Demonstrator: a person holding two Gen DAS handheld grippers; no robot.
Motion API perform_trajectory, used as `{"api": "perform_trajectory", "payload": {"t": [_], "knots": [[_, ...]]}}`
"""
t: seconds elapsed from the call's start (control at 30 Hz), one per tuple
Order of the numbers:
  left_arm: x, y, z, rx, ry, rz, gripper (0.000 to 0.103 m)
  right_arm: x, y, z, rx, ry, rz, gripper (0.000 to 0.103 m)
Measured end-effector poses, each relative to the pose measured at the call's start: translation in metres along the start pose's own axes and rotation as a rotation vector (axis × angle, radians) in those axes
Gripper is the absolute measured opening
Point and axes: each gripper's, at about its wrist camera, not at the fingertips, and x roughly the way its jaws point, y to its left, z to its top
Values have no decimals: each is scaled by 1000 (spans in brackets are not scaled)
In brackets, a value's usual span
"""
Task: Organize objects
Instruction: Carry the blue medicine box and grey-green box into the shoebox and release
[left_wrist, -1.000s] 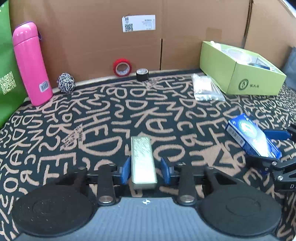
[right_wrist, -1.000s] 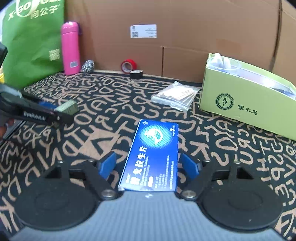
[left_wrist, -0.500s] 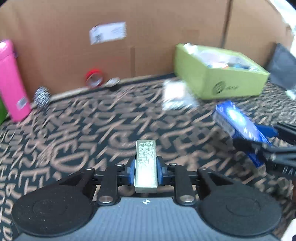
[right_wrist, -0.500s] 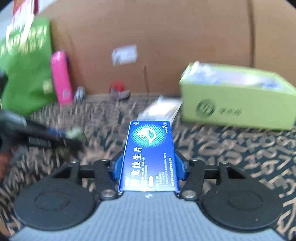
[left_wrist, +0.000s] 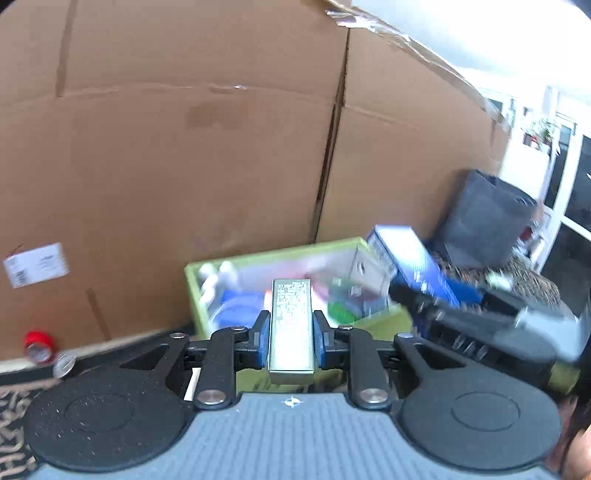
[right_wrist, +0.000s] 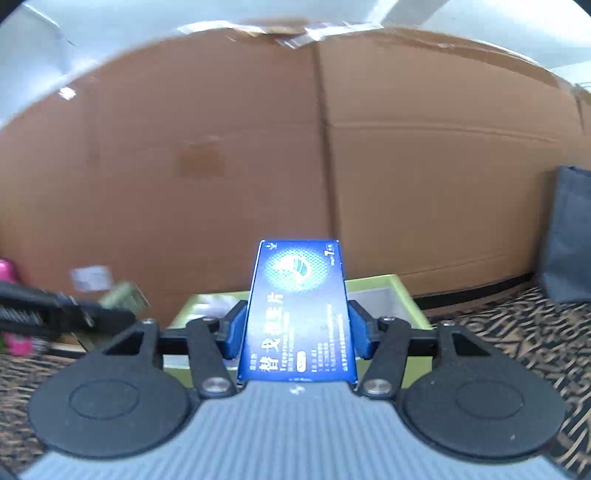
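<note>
Left hand-held gripper (left_wrist: 291, 332) clamped narrow on silver bar (left_wrist: 291, 325), raised before green box (left_wrist: 280, 254) at 12 o'clock. Right hand-held gripper (right_wrist: 295, 332) clamped half-wide on blue medicine box (right_wrist: 299, 310), green box beyond.

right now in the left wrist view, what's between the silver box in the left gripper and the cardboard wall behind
The open green box with its blurred contents. The left wrist view shows it straight ahead of the silver box, backed against the cardboard wall.

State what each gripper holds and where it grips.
Left gripper: slim silver box, clamped across its long sides near the near end. Right gripper: blue tablet box, clamped across its long edges.
</note>
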Motion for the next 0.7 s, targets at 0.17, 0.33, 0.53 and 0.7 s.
{"api": "perform_trajectory", "payload": {"t": [0.17,0.33,0.53,0.7], "knots": [[70,-8,24,-41,28,33,24,62,-34,2,42,69,-77,55],[104,-10,25,-16,60,58,23,93,-49,5,73,78,-60,55],[102,3,14,-64,13,35,88,122,-46,-13,-6,142,-91,84],[75,1,1,-17,-39,59,88,100,-49,-33,0,78,-76,93]]}}
